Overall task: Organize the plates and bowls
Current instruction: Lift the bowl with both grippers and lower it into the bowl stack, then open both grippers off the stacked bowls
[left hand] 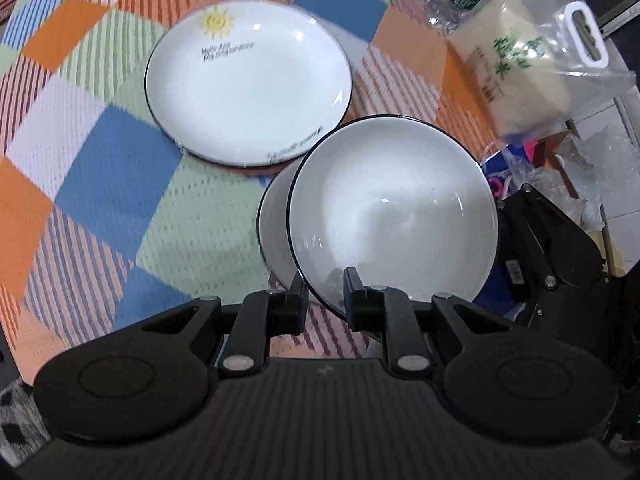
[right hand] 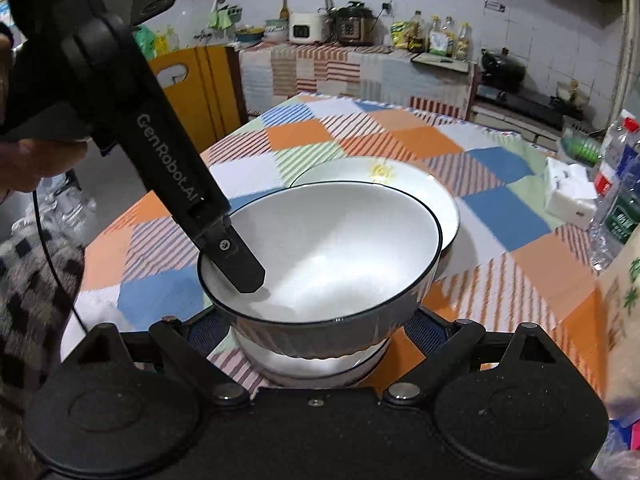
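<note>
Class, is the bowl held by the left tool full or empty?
Empty: the held bowl shows only bare white inside, with the left tool pinching its rim.

My left gripper (left hand: 326, 290) sits at the bottom centre of its view, fingers nearly together, pinching a bowl (left hand: 392, 212) rim: one finger outside, one inside. In the right view it reaches down from the upper left, my hand (right hand: 24, 168) at the left edge. My right gripper (right hand: 316, 344) spreads wide at the bottom; its fingertips are hidden.
</note>
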`<state>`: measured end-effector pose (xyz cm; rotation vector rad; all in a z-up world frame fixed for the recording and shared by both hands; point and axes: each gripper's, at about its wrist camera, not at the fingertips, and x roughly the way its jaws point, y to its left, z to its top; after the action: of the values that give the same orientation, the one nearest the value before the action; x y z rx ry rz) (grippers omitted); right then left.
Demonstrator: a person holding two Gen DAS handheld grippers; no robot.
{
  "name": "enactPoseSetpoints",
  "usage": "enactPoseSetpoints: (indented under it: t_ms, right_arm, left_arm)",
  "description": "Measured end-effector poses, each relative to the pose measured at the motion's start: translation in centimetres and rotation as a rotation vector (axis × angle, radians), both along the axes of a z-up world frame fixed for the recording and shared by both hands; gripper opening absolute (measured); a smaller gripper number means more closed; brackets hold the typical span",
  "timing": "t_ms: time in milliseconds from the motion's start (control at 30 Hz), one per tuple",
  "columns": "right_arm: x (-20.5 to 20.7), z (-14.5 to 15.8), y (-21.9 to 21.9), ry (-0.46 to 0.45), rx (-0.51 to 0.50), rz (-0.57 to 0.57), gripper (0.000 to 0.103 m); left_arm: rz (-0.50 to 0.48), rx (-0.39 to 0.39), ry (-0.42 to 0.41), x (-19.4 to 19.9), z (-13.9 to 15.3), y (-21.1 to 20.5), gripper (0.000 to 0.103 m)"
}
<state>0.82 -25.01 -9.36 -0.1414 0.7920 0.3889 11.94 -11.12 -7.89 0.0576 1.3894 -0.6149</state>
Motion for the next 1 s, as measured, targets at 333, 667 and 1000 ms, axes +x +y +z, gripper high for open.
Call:
enactPoseSetpoints:
  t_ms: [333,667,1000]
  right_arm:
    - [0.5,-1.4,0.5,0.063,0.004,0.018,0.096]
    - [0.5,-2.0,0.7,0.06,-0.034,0.02,0.096]
    - [0.0,-0.9,0.1,0.038,-0.04,0.048,0.097]
  left_arm:
    - [0.013,0.056,0.017,-0.1,-2.0,-0.5,0.018]
    - [-0.013,0.11,-0.083,-1.0,-2.3,-1.3,0.039]
    - [0.027,0.02,-0.137,-1.1,0.1,1.3,0.056]
